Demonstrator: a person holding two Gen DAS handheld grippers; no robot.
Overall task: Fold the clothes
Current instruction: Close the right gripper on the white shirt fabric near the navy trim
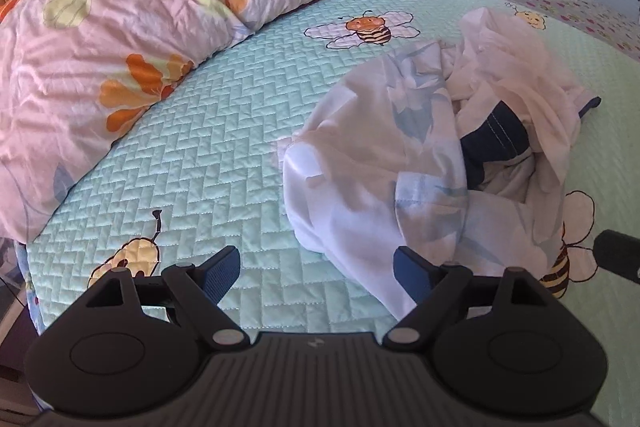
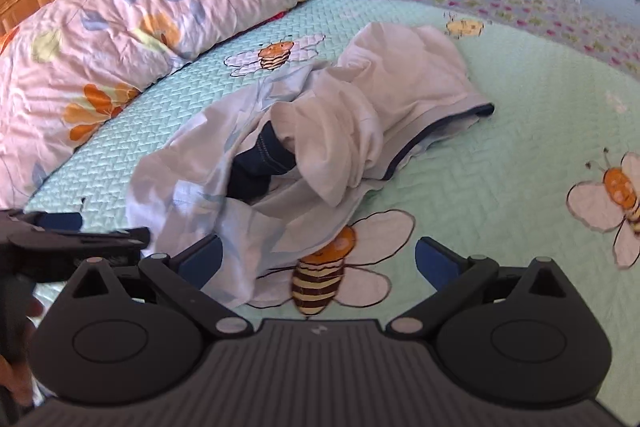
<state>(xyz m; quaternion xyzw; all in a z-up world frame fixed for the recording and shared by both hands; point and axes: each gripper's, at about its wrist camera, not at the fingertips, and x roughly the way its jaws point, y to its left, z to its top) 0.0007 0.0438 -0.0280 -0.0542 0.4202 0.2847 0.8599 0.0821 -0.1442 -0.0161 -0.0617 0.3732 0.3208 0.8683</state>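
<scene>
While both hand-held grippers hang wide open and empty, the crumpled clothes (image 2: 320, 131) await sorting.
Left hand-held gripper (image 1: 318, 273) and right hand-held gripper (image 2: 318, 263) would do best pinching the white garment's (image 1: 360, 163) near hem, not the dark denim (image 2: 264, 159).

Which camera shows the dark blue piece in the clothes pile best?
The right wrist view: the dark blue piece sits near centre, stitching visible. The left wrist view shows it smaller, off to the right, partly under white cloth.

Clothes pile (image 2: 320, 131) lies on bedspread (image 2: 500, 147); rolled duvet (image 2: 168, 7) behind it.
</scene>
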